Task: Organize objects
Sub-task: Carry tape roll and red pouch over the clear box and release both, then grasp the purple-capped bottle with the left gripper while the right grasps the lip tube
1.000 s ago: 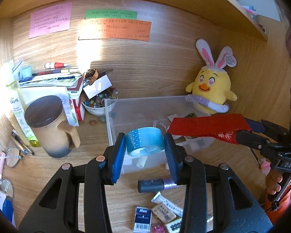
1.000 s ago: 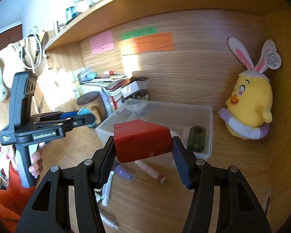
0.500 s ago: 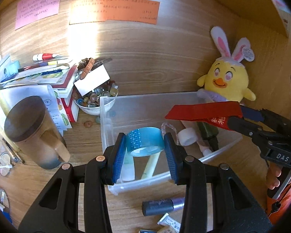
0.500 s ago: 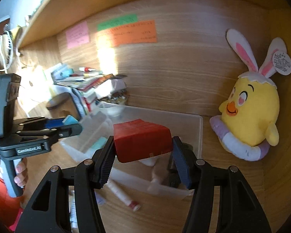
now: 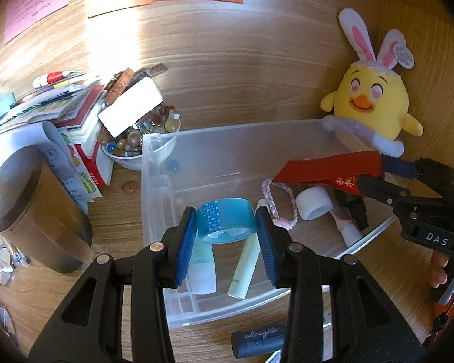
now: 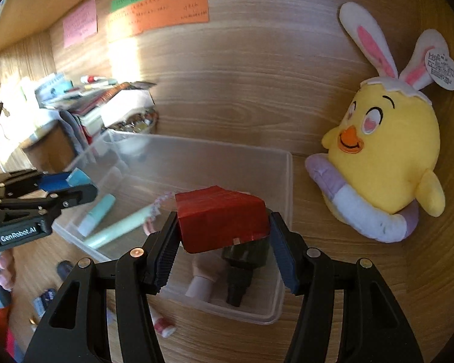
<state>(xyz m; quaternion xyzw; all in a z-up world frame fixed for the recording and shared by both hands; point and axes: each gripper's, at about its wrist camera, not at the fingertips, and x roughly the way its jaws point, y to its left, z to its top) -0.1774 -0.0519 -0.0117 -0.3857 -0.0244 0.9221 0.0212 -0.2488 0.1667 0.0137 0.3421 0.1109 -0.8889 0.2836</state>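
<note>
Both wrist views look down from close above the clear bin [image 5: 154,181], sharing its inside.

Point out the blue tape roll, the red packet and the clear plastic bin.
blue tape roll [image 5: 225,218]: left wrist view, on its outer band.
red packet [image 6: 222,219]: right wrist view, on its front face.
clear plastic bin [image 5: 227,157]: left wrist view, on its bare far wall.

A yellow plush chick [image 6: 387,163] with rabbit ears is propped against the desk's back panel near the right corner. Pink, green and orange paper notes [image 6: 160,9] are stuck high on that panel (their writing too small to read). Toward the left edge, a lidded brown mug [image 5: 30,208] is set beside stacked books [image 5: 75,115] and a white bowl of beads [image 5: 136,148].
</note>
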